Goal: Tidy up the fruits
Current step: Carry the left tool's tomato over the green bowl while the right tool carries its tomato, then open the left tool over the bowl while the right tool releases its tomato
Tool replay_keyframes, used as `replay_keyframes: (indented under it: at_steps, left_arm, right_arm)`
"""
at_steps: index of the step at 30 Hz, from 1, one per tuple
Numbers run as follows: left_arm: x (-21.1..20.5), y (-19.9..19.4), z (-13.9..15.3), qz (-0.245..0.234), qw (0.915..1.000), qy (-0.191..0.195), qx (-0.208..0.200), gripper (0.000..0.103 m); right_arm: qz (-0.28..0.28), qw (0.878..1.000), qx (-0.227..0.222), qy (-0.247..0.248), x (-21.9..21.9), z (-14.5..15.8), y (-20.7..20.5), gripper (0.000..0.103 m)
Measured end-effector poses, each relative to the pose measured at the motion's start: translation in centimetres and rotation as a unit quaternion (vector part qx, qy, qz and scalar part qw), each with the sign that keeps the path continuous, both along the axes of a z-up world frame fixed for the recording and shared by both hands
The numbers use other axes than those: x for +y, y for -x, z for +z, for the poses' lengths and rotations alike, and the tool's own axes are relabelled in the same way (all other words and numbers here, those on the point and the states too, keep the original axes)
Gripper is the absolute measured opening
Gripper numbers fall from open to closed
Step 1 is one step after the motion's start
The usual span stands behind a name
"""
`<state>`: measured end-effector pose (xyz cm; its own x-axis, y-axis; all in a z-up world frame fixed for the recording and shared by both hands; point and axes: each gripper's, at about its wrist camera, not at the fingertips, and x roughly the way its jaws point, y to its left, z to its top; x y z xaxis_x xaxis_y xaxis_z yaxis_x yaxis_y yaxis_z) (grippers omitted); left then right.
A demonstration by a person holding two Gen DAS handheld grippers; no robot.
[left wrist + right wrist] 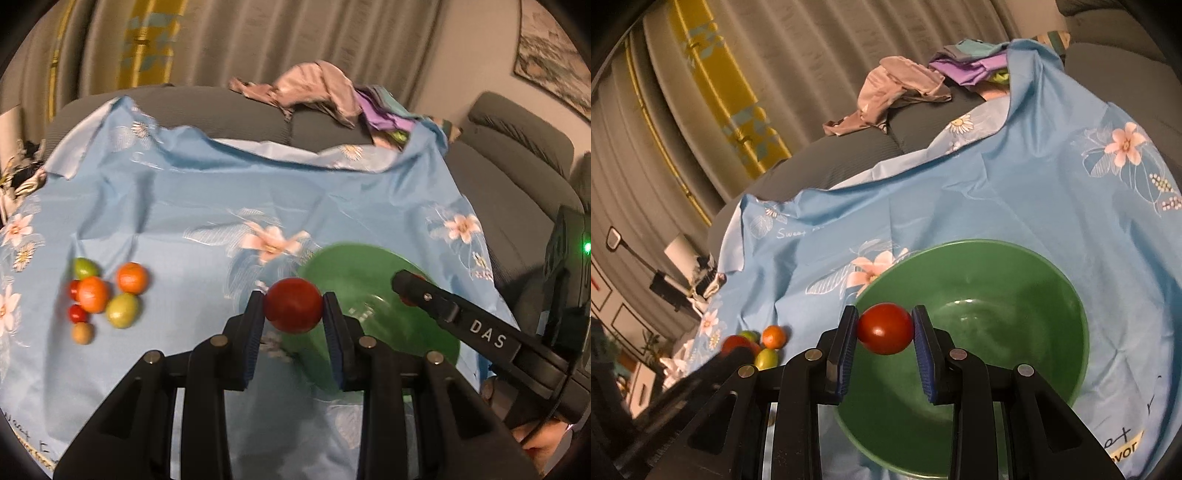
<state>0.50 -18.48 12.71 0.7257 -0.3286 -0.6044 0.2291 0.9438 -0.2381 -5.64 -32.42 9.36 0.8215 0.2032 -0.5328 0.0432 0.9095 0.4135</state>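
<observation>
Closest in the left wrist view, a red tomato (293,305) is pinched between the blue pads of the left gripper (293,310), held just at the near-left rim of the green bowl (369,266); the jaws are drawn in narrow against the fruit on both sides. In the right wrist view a second red tomato (885,328) is clamped the same way by the right gripper (885,330), and it is carried above the left rim of the green bowl (1052,325), whose bare, glossy inside is seen beneath it; the jaws are likewise set narrow around the fruit. The right gripper (404,291) is also caught from the left side, reaching over the bowl's far right part, with a little red visible at its tip; the lettering DAS is read along its arm.

Further out, to the left on the blue floral cloth (184,199), the remaining fruits are found in a tight cluster: two oranges (132,277), touching green fruits (122,311), small red ones (77,314) and a small brownish one (82,333); the same cluster (768,347) is glimpsed low at the left of the right wrist view, partly hidden by the left gripper's dark body.

Beyond the cloth, a grey sofa (221,110) is seen, with crumpled clothes (317,88) heaped on its back; pleated curtains (258,37) are hung behind.
</observation>
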Motion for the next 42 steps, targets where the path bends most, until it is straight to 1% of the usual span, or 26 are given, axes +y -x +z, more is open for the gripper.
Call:
replay_keyframes:
  at_steps: [2,5,10,14,21,24,28,36,38,39,40,41,42]
  left_arm:
    - [-1.2,-0.3,-0.3,-0.012,0.9999,-0.008,0.006,0.031]
    - [-2.5,-0.9,-0.8,-0.020,0.9996,-0.015,0.013,0.031]
    - [-4.3,-1.5,-2.0,-0.036,0.9985,-0.030,0.029,0.031]
    - [-5.3,-1.9,-2.7,-0.045,0.9975,-0.039,0.039,0.031]
    - [-6.5,-2.5,-3.5,-0.058,0.9959,-0.054,0.043,0.031]
    - [-6.9,-2.6,-3.7,-0.066,0.9952,-0.055,0.047,0.031]
    - [-7.2,-3.1,-3.9,-0.067,0.9947,-0.061,0.049,0.031]
    - [-7.9,-2.9,-4.2,-0.090,0.9929,-0.052,0.058,0.032]
    - [-7.9,-2.8,-4.0,-0.094,0.9926,-0.050,0.059,0.047]
    - [-7.8,-2.6,-3.8,-0.094,0.9930,-0.046,0.055,0.060]
    - [-7.4,-2.3,-3.4,-0.095,0.9936,-0.038,0.048,0.062]
    - [-7.1,-2.1,-3.1,-0.096,0.9939,-0.033,0.044,0.062]
    - [-6.7,-1.9,-2.8,-0.096,0.9941,-0.029,0.042,0.064]
  right_arm:
    - [-0.013,1.000,0.010,0.002,-0.8,-0.3,-0.1,0.032]
    - [-0.019,1.000,0.022,-0.009,-1.8,-0.8,-0.3,0.032]
    - [-0.032,0.999,0.029,-0.019,-2.8,-1.1,-0.2,0.032]
    - [-0.030,0.999,0.037,-0.024,-3.1,-1.5,-0.5,0.032]
    - [-0.036,0.998,0.055,-0.019,-3.4,-2.2,-0.9,0.032]
    - [-0.057,0.996,0.070,-0.001,-3.5,-2.5,-0.9,0.032]
    - [-0.057,0.996,0.075,0.000,-3.6,-2.7,-1.1,0.032]
    - [-0.067,0.995,0.080,0.005,-3.8,-2.7,-1.1,0.032]
    - [-0.070,0.995,0.077,0.002,-4.0,-2.7,-1.0,0.032]
    - [-0.070,0.995,0.076,0.002,-4.0,-2.6,-1.0,0.033]
    - [-0.070,0.995,0.076,0.004,-3.9,-2.6,-1.0,0.043]
    - [-0.071,0.995,0.073,0.008,-3.8,-2.5,-1.0,0.050]
    - [-0.073,0.995,0.071,0.010,-3.7,-2.5,-1.0,0.062]
